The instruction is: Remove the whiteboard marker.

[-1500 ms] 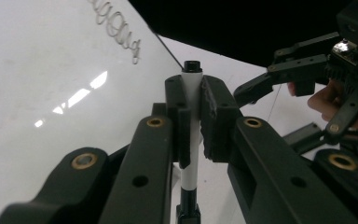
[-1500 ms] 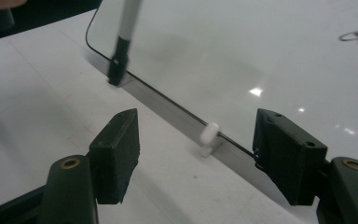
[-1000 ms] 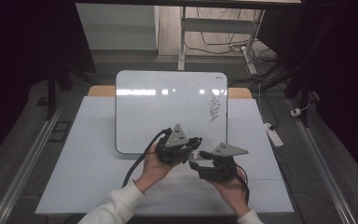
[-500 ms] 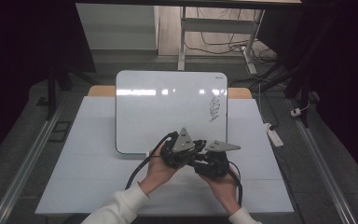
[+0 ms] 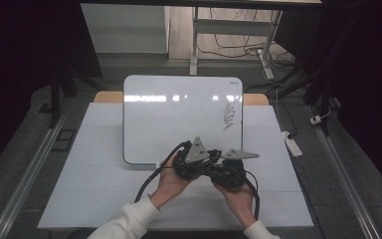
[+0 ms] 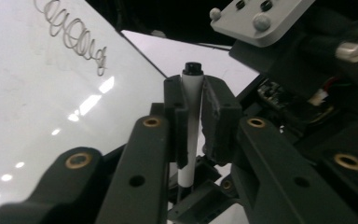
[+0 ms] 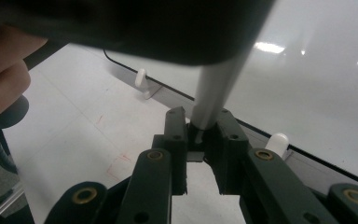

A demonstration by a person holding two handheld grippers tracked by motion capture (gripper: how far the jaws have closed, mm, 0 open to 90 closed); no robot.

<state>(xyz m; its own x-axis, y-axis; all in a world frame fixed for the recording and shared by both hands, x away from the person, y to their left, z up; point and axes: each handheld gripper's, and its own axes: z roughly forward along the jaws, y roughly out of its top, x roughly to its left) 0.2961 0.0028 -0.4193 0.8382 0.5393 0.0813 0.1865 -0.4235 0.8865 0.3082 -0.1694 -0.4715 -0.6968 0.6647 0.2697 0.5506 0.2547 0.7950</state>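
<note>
- Your two grippers meet over the near half of the desk (image 5: 104, 164), just in front of the whiteboard's (image 5: 179, 114) near edge, each held in one of your hands.
- Your left gripper (image 6: 193, 100) is clamped on a marker (image 6: 189, 121): in the left gripper view the white barrel stands between the two black jaws, its black end poking out above their tips.
- In the high view that left gripper (image 5: 191, 162) sits at the left of the pair, with its grey three-cornered plate on top and a black cable looping down beside your left hand (image 5: 171, 181).
- Your right gripper (image 7: 200, 128) has just been closing, and its jaws now pinch the lower end of the marker (image 7: 216, 88), where the grey-white barrel runs up and out of sight behind the dark body of the other gripper.
- In the high view the right gripper (image 5: 229, 167) lies just beside the left one, the two touching or nearly so; the marker itself is too small to make out there.
- Your right hand (image 5: 236, 191) holds its gripper from below, with a white sleeve at the wrist.
- The whiteboard lies flat on the desk, with a looping scribble (image 5: 230, 115) near its right edge and ceiling lights mirrored across the top.
- Two small white clips (image 7: 141, 78) stick out from the whiteboard's frame in the right gripper view.
</note>
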